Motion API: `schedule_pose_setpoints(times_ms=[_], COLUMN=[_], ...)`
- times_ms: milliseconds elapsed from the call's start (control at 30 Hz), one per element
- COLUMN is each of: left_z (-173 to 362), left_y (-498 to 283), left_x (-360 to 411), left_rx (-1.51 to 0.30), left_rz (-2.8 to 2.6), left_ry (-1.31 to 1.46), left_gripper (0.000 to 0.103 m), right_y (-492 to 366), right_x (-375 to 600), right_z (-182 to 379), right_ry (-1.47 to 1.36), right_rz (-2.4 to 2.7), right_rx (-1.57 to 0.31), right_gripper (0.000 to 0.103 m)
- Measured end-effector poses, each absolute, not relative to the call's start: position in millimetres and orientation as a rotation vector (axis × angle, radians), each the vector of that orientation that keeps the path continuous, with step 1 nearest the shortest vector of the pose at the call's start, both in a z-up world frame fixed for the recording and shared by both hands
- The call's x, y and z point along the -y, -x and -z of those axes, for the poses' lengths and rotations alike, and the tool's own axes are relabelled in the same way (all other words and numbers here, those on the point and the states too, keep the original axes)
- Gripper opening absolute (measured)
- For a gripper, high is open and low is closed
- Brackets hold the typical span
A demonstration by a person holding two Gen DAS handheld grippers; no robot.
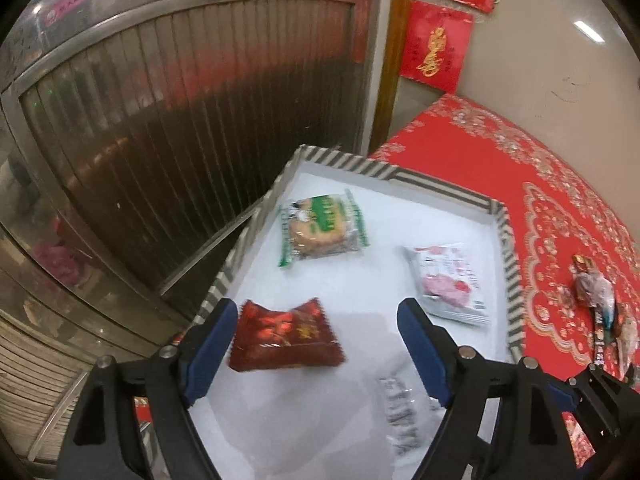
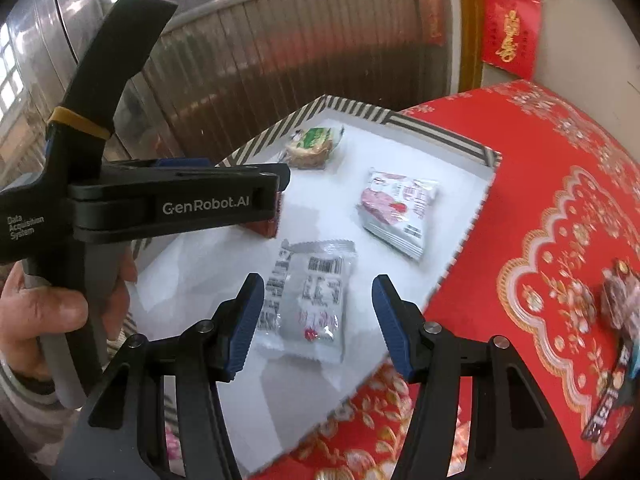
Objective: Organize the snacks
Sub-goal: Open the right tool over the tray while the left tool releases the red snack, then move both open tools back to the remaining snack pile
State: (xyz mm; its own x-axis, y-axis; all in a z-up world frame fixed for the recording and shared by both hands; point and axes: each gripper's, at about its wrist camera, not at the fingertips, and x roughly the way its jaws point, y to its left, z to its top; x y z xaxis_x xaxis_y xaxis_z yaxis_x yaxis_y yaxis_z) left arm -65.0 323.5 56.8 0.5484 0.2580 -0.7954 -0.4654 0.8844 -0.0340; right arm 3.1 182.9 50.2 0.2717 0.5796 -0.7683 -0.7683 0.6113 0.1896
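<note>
My left hand-held gripper [image 1: 316,344] gapes beside the dark red foil snack packet [image 1: 286,336], mid-frame, which could snag; right hand-held gripper [image 2: 318,326] open.

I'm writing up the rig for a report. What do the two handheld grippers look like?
Both the left gripper and right gripper have black angular frames, silver pivot pins and ribbed blue pads. Seen from the right wrist view, the left one bears white "GenRobot.AI" and "Data Acquisition System" lettering, a grey handle, a yellow band and a black strap.
</note>
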Motion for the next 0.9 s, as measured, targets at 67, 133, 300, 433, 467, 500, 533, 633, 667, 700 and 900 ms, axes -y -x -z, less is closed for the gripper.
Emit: schedule_pose_setpoints(times_ms=[67,133,300,433,467,500,533,633,667,700,900], left_z=[-61,-64,-66,-66,-66,-65,-65,-65,-65,-64,-63], left_y=[64,61,50,39,37,35,32,25,23,20,-8], left_x=[-313,-298,-258,-223,-216,-207,-198,-175,-170,-164,-131], left_rx=[-0.887,-0.883,-0.898,-0.919,-0.922,-0.925,-0.93,-0.938,-0.941,-0.946,-0.981], left_rz=[-0.413,-0.384,-0.302,-0.236,-0.224,-0.21,-0.194,-0.155,-0.147,-0.139,-0.099], left_ry=[0.25,0.235,0.195,0.17,0.164,0.155,0.148,0.14,0.141,0.144,0.191], left_gripper=[0.088,0.089,0.091,0.091,0.091,0.091,0.091,0.091,0.091,0.091,0.091], right_y=[-2,-1,-1,-6,-6,-8,-9,-12,-13,-15,-19], right_x=[-173,-158,-116,-76,-68,-58,-45,-18,-8,1,64], right_z=[-53,-54,-58,-60,-60,-61,-60,-59,-58,-57,-54], right_ry=[0.226,0.211,0.187,0.154,0.152,0.148,0.141,0.111,0.103,0.094,0.002], right_rz=[-0.905,-0.89,-0.817,-0.753,-0.74,-0.722,-0.698,-0.653,-0.637,-0.619,-0.526], right_rx=[-0.912,-0.909,-0.899,-0.9,-0.897,-0.894,-0.896,-0.9,-0.902,-0.903,-0.908], right_gripper=[0.056,0.056,0.057,0.057,0.057,0.057,0.057,0.057,0.057,0.057,0.057])
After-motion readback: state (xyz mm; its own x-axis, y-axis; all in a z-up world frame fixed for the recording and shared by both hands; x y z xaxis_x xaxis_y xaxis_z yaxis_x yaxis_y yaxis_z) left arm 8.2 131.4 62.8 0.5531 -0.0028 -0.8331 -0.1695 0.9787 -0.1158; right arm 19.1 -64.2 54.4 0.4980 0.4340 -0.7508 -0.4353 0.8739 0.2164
